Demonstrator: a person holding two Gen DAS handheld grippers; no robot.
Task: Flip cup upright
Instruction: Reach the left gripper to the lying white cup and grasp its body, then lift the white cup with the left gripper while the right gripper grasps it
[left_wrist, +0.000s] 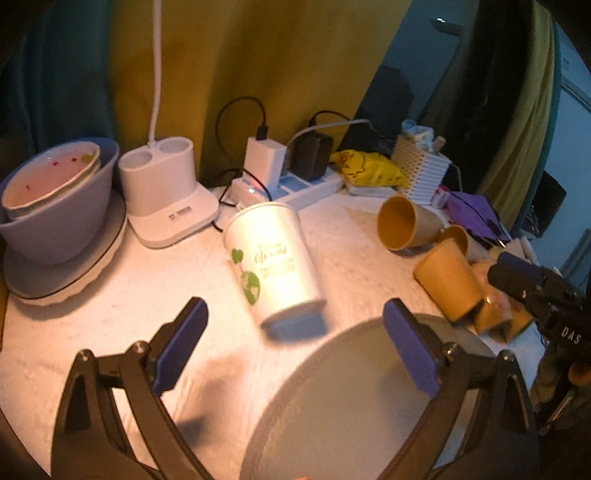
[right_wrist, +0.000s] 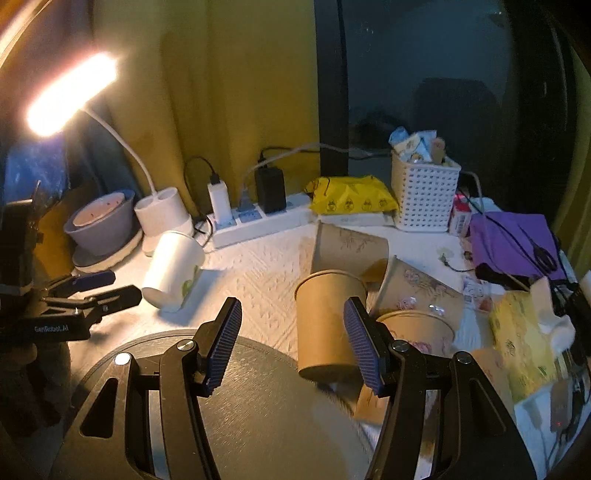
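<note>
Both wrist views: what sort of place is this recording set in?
Probably a cluttered desk in a home or dorm room: a lit desk lamp, a power strip with chargers, stacked bowls and paper cups on it.

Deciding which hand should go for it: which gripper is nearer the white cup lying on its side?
Left. The left gripper is open right in front of the white cup, though not touching it. The right gripper is open over by the brown cup, off to the white cup's right.

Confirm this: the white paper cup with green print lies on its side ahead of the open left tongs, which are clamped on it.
Not clamped. In the left wrist view the open left tongs hold nothing; the white paper cup with green print lies on its side just beyond their tips.
</note>
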